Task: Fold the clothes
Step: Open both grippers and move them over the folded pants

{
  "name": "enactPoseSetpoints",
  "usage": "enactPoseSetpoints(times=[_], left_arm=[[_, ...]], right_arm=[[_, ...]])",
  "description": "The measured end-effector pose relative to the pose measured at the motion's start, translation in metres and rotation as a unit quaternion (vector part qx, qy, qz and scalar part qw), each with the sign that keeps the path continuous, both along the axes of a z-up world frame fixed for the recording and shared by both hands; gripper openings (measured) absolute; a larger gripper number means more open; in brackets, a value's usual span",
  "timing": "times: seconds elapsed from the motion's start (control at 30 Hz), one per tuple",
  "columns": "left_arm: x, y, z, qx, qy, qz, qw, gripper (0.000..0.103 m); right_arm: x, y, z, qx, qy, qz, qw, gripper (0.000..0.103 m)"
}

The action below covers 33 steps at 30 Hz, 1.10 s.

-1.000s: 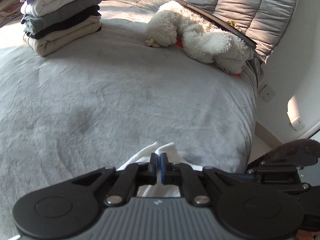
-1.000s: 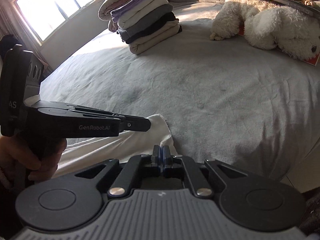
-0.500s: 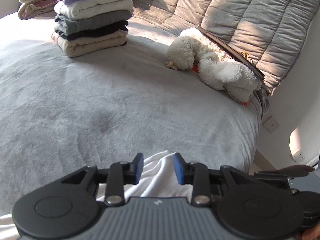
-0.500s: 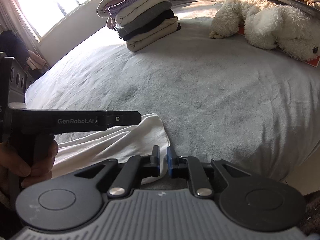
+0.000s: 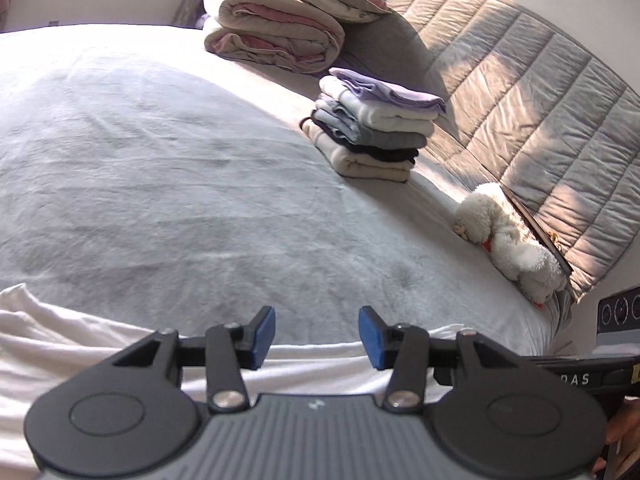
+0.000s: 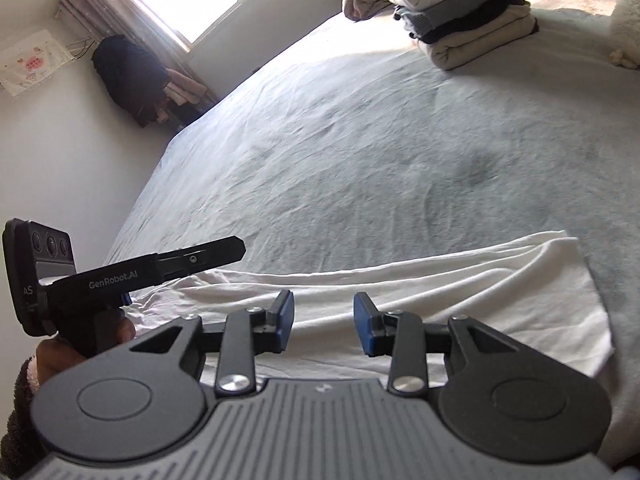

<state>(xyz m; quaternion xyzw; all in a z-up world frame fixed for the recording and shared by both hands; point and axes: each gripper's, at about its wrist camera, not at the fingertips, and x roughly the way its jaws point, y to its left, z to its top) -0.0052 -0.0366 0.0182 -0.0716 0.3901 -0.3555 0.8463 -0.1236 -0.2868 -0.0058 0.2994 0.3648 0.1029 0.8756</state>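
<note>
Grey bed (image 6: 400,152) in sunlit room | white garment (image 6: 400,292) spread at near edge | left claw (image 5: 316,336) open above it | right claw (image 6: 323,322) open, empty | folded stack (image 5: 372,140) far right

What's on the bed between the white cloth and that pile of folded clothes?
Only bare grey bedsheet separates the white cloth from the pile, seen from the right camera.

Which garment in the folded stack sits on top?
The lilac garment tops the folded stack, above the cream, grey, black and beige ones.
</note>
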Motion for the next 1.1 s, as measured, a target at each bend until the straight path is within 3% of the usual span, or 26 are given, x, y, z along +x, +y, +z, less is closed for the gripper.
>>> enactPoseSetpoints(times=[0.2,0.33,0.5,0.67,0.8,0.97,1.1], left_arm=[[0.004,0.078,-0.006,-0.035,0.008,0.081,0.9960,0.053],[0.006,0.127,-0.014,-0.062,0.011,0.143,0.9877,0.065],[0.014,0.167,-0.033,-0.066,0.014,0.198,0.9779,0.066],[0.024,0.190,-0.055,-0.090,0.017,0.204,0.9747,0.066],[0.028,0.194,-0.069,-0.071,0.017,0.208,0.9754,0.065],[0.019,0.203,-0.083,-0.078,-0.013,0.193,0.9781,0.065],[0.017,0.209,-0.089,-0.099,-0.018,0.190,0.9766,0.065]], right_arm=[[0.037,0.047,0.002,0.005,0.008,0.052,0.999,0.038],[0.061,0.079,0.003,0.007,0.011,0.084,0.996,0.038],[0.101,0.117,-0.003,0.014,0.019,0.129,0.991,0.038],[0.152,0.146,-0.019,0.058,0.043,0.173,0.982,0.038],[0.185,0.166,-0.031,0.072,0.065,0.197,0.976,0.038],[0.210,0.181,-0.045,0.052,0.087,0.215,0.971,0.038],[0.222,0.188,-0.060,0.090,0.111,0.242,0.960,0.038]])
